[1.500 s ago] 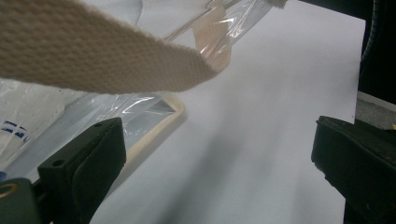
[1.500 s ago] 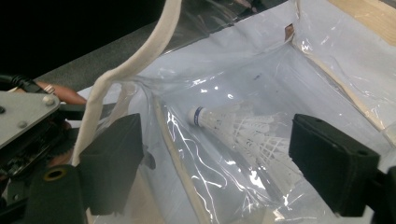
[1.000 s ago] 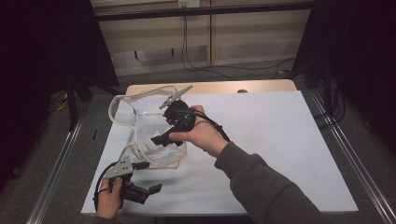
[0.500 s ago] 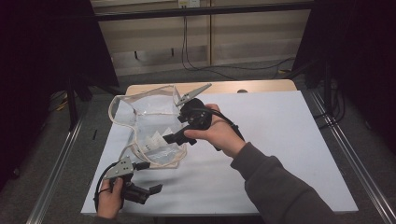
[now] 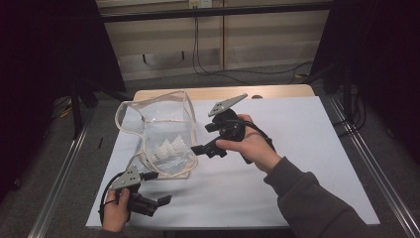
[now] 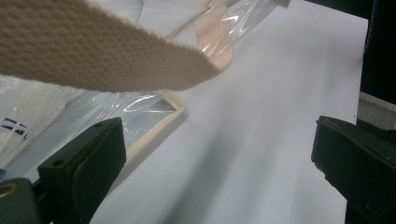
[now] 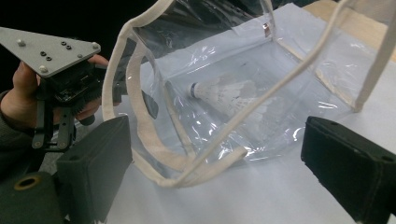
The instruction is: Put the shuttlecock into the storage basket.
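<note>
Right gripper (image 5: 198, 148) hangs wide open and empty, jaws having just been opening; the clear bag (image 5: 163, 134) with shuttlecocks (image 5: 168, 147) sits just ahead. A careless nudge could topple it.

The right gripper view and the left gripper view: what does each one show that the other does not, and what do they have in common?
The right gripper view alone shows the shuttlecock lying inside the clear bag, and the left gripper in a hand behind the bag. Its own jaws stand open with nothing between them.

The left gripper view alone shows a beige strap close up, crossing the top of the picture, and blue print at the left edge.

Both show the bag's clear plastic with beige trim, the white table cover, and two open black jaws.
</note>
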Motion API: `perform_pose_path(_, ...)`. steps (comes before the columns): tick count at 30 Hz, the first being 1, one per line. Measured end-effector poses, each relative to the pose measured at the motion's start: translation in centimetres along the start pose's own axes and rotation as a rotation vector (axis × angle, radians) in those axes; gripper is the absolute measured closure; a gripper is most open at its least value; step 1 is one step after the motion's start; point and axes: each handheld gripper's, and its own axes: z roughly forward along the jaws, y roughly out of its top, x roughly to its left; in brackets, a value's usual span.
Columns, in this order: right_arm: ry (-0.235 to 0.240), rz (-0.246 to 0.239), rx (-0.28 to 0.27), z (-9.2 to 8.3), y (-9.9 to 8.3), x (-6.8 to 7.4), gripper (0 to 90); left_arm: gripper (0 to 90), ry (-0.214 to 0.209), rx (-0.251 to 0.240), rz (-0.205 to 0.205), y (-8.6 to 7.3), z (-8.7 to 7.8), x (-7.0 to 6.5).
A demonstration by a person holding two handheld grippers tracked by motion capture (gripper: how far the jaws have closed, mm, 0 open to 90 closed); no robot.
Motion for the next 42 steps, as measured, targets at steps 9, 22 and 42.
perform_pose_path(9,-0.024,-0.009,-0.011,-1.8,-1.8,-0.7,7.1,3.2,-0.002,0.005,0.000,0.1,0.1,0.0)
perform_pose_path(22,-0.048,-0.003,-0.019,-3.1,-4.7,-1.7,6.2,3.2,0.002,0.004,0.005,0.1,0.0,0.0)
perform_pose_path(42,-0.075,0.033,-0.039,-4.6,-8.7,-3.0,6.1,3.2,0.000,0.001,0.002,0.1,0.0,0.0)
